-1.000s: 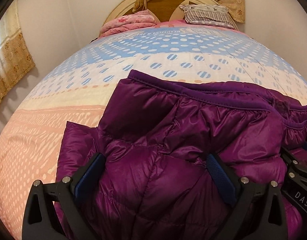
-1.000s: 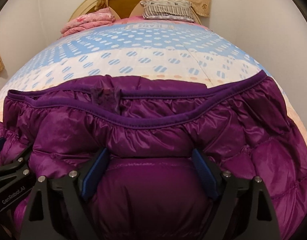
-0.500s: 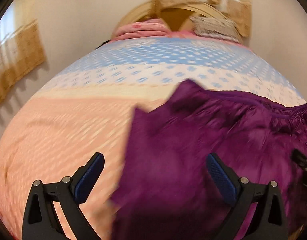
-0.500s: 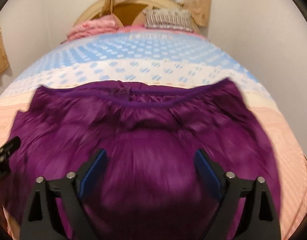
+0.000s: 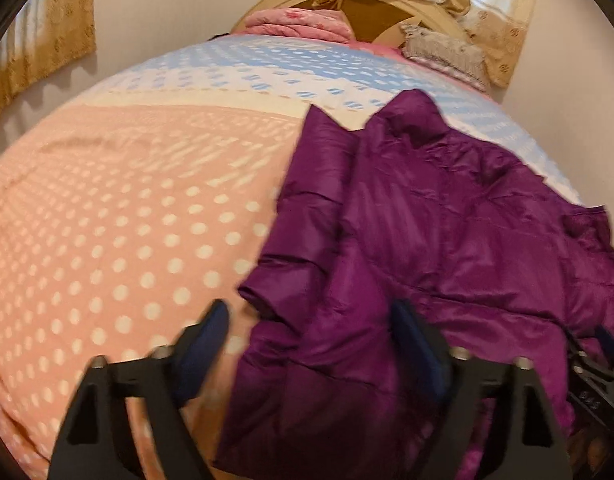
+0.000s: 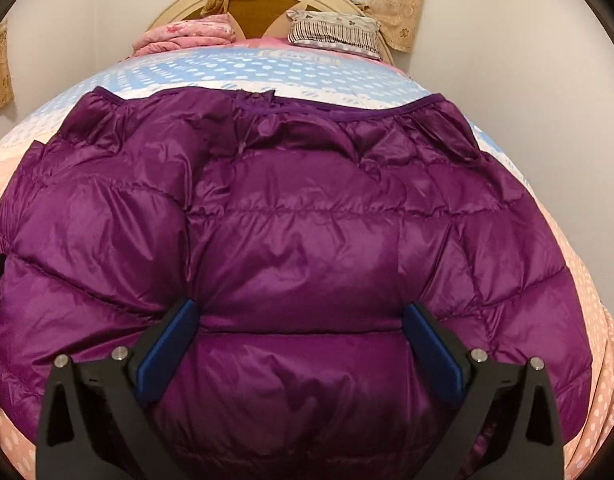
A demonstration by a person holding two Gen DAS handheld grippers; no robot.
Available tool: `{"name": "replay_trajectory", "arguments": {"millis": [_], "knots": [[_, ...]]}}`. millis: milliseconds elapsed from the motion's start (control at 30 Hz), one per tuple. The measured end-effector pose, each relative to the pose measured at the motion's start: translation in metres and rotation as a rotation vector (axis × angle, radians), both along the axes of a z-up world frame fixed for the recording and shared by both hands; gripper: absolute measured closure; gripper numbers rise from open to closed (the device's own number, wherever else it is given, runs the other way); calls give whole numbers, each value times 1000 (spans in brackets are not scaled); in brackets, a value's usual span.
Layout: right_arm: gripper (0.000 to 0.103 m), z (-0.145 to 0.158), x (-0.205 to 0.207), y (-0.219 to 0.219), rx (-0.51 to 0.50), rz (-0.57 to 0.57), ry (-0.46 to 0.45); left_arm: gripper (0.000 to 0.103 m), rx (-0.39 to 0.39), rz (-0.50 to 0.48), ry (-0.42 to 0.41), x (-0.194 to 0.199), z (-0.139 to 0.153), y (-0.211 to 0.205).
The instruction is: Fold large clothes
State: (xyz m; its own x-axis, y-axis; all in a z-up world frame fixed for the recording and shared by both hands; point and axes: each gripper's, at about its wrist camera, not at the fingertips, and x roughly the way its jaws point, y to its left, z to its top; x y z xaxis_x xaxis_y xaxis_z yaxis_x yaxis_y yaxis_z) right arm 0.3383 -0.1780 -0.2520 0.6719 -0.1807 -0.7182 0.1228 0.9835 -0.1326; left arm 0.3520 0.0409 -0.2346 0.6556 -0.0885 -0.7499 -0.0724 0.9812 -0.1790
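A purple quilted down jacket (image 6: pixel 299 240) lies spread on the bed, its hem band toward the headboard. It also shows in the left wrist view (image 5: pixel 427 240), with a sleeve (image 5: pixel 307 208) along its left edge. My right gripper (image 6: pixel 301 340) is open above the near end of the jacket, fingers wide apart and holding nothing. My left gripper (image 5: pixel 311 344) is open over the jacket's left edge, its left finger (image 5: pixel 203 344) over the bedspread. The right gripper's body (image 5: pixel 595 376) shows at the right edge of the left wrist view.
The bedspread (image 5: pixel 127 220) is pink with white dots near me and blue and white farther off. A folded pink quilt (image 6: pixel 187 36) and a striped pillow (image 6: pixel 331 32) lie by the wooden headboard (image 6: pixel 263 4). Walls stand close on both sides, with curtains (image 5: pixel 43 40) at left.
Both grippers drew back and rose from the jacket. The left gripper swung left, so the jacket's left edge and sleeve now lie between its fingers. The jacket lies flatter.
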Motion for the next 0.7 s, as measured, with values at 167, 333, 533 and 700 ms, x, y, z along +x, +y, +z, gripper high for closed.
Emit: {"name": "replay_trajectory", "arguments": {"millis": [167, 333, 533, 700], "knots": [[1, 18, -34, 1, 16, -4, -48, 51, 28, -28, -27, -7, 5, -3], [0, -2, -51, 4, -19, 1, -2, 85, 5, -68, -47, -15, 10, -1], [0, -3, -47, 6, -55, -23, 3, 97, 9, -89, -63, -31, 23, 3], [0, -3, -57, 8, -33, -22, 0, 97, 9, -71, -87, -43, 43, 17]]}}
